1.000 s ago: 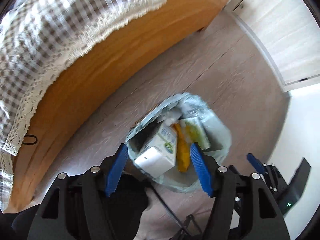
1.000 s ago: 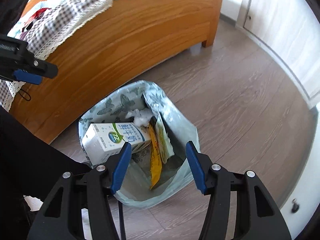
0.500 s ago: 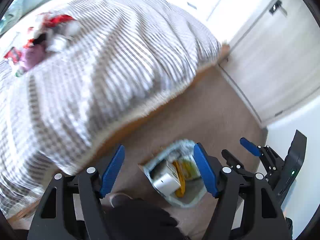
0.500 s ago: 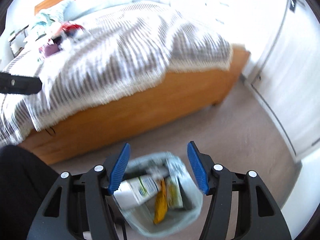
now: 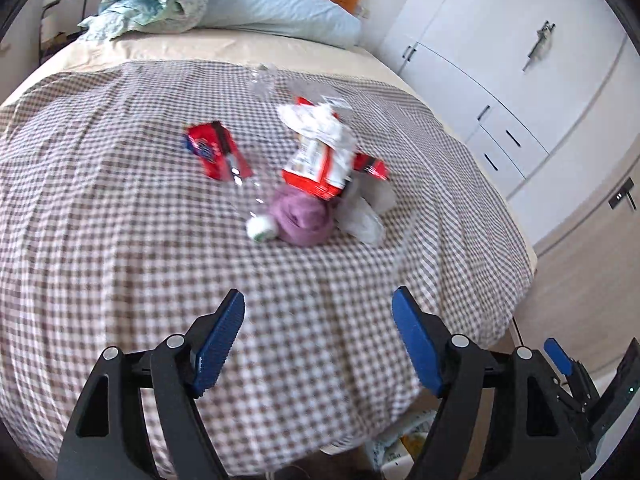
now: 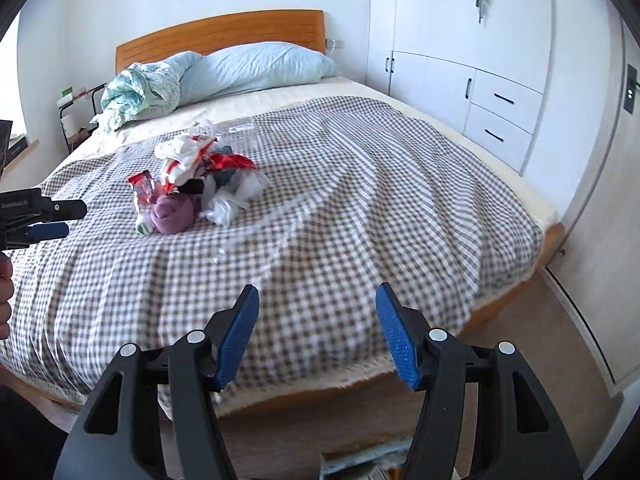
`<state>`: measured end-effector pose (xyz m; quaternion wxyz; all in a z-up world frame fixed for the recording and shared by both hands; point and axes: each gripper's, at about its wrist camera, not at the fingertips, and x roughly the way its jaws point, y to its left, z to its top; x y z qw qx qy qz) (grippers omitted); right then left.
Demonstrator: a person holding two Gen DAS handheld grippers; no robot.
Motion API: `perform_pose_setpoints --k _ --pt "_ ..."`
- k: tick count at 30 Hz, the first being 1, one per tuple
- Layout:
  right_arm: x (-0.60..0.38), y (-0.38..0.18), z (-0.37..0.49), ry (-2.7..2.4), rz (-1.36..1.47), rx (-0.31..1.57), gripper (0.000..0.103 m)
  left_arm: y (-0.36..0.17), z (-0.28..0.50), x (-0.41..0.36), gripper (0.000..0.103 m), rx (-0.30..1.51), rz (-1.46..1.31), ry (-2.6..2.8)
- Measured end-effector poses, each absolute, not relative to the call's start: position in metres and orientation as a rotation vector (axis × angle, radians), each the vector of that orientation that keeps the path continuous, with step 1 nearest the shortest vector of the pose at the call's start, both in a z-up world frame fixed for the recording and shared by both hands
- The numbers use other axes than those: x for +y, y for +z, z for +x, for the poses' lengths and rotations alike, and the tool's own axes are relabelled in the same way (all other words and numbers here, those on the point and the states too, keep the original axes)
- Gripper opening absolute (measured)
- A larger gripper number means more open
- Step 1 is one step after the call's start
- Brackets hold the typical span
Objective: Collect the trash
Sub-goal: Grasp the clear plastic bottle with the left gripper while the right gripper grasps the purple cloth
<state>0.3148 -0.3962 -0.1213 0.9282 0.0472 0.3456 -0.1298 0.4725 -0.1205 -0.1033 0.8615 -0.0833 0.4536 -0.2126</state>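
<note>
Bedroom with a wooden-framed bed covered by a brown-and-white checked blanket; white wardrobe doors and drawers line the wall beyond it, and a pale blue pillow lies against the headboard beside a crumpled patterned cloth. Trash lies heaped near the middle of the blanket: a red-and-white snack bag, a smaller red wrapper just beside it, a purple bundle (material not discernible), crumpled clear plastic and a small white-and-green object touching the bundle. Left gripper hangs above the near part of the blanket, its blue-padded jaws widening with nothing between them. Right gripper hangs over the foot edge of the bed, jaws parted and empty; it also appears at the lower right of the left wrist view. Both are well apart from the heap. A trash bag with cartons shows at the bottom edge, on the floor below the bed.
</note>
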Motion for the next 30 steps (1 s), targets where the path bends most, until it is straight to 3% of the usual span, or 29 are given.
perform_pose_setpoints --k 5,12,14,20,24,30 --pt "-0.359 -0.122 0.376 -0.217 0.134 0.665 0.059 -0.129 0.527 -0.074 0.074 0.94 -0.302 -0.392" --pt "-0.316 -0.139 0.446 -0.185 0.233 0.636 0.059 -0.166 0.571 -0.095 0.072 1.021 -0.3 -0.439" --pt "-0.309 -0.144 0.459 -0.187 0.226 0.651 0.059 -0.176 0.587 -0.103 0.067 1.041 -0.289 -0.416" --pt "-0.302 -0.157 0.487 -0.171 0.276 0.688 0.059 -0.199 0.644 -0.1 0.064 1.069 -0.458 -0.391" --pt "-0.292 -0.167 0.505 -0.116 0.286 0.718 0.059 -0.213 0.68 -0.098 0.079 1.141 -0.521 -0.396" --pt "-0.281 -0.181 0.541 -0.051 0.307 0.786 0.059 -0.217 0.708 -0.103 0.081 1.184 -0.6 -0.413"
